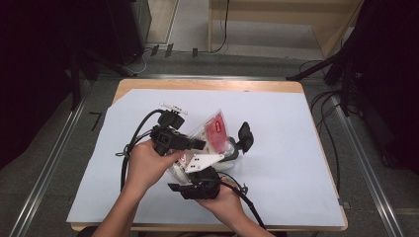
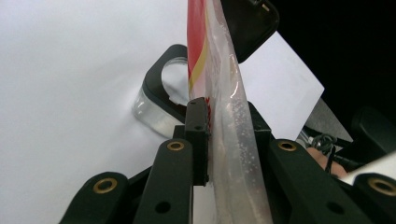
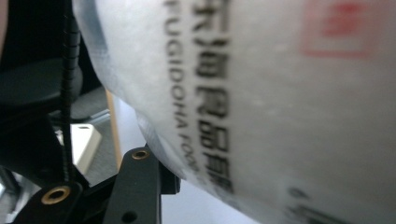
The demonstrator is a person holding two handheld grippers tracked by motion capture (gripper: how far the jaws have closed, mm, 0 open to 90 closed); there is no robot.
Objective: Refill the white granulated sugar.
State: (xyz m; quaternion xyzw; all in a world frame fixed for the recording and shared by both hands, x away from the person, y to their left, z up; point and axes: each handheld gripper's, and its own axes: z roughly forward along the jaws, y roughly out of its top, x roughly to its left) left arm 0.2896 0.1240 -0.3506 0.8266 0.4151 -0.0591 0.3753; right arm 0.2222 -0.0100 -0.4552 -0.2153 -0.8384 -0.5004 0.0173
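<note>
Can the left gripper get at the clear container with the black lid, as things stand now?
Probably not at once. The left gripper is shut on the plastic bag. The container lies beyond that bag on the white sheet, so the bag would have to go first.

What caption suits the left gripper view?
Left gripper pinching a clear plastic bag with red label above the white table sheet.

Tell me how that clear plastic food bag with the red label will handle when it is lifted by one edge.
The clear plastic food bag with the red label will probably sag: its film looks thin and creased where the left gripper pinches it. The glossy film may slip between the pads. It looks light but bulky, bulging against the right gripper, so its contents may shift.
</note>
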